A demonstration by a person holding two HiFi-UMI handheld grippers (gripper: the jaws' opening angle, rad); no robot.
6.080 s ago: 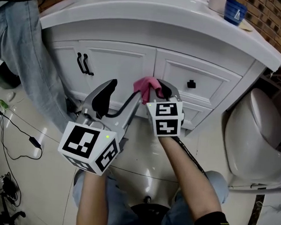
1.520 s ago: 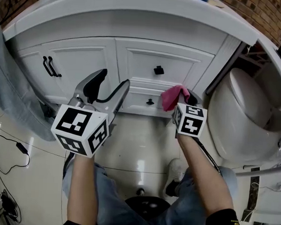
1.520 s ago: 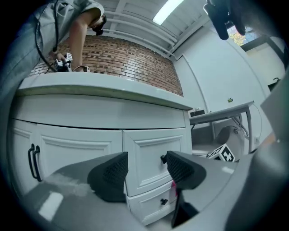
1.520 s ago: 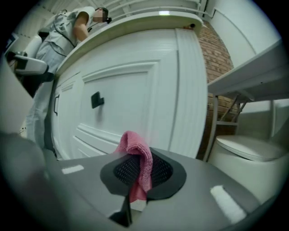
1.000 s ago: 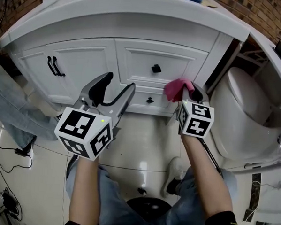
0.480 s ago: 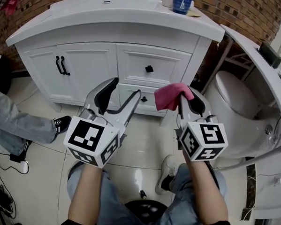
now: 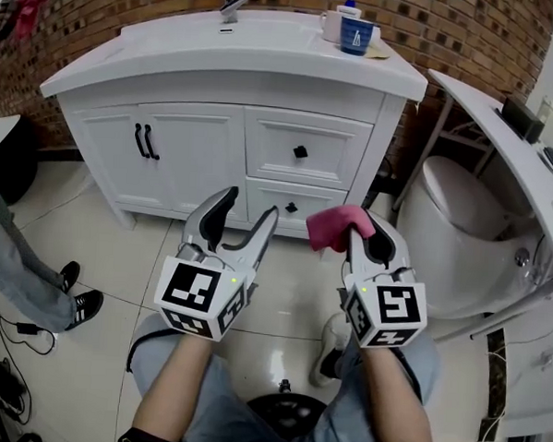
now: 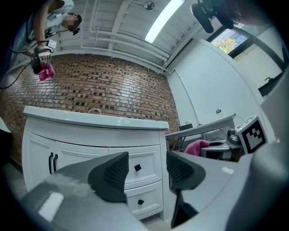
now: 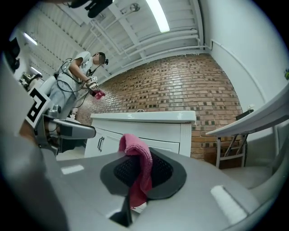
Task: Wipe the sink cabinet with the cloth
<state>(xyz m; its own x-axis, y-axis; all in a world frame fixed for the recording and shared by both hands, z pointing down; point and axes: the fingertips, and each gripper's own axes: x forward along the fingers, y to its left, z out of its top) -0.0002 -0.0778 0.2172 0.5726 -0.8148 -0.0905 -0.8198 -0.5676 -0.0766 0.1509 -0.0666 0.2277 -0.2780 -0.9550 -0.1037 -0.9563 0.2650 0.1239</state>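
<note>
The pink cloth is pinched in the closed jaws of your right hand-held gripper, its fold drooping over the tips. The sink cabinet stands ahead, well apart from the cloth: no wiping contact, and the share already wiped cannot be judged. Your left hand-held gripper, alongside, gapes empty; both point toward the drawers.

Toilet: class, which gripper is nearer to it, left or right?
Right. The right gripper, shut on the pink cloth, hangs just left of the toilet; the left gripper is farther left, before the drawers.
</note>
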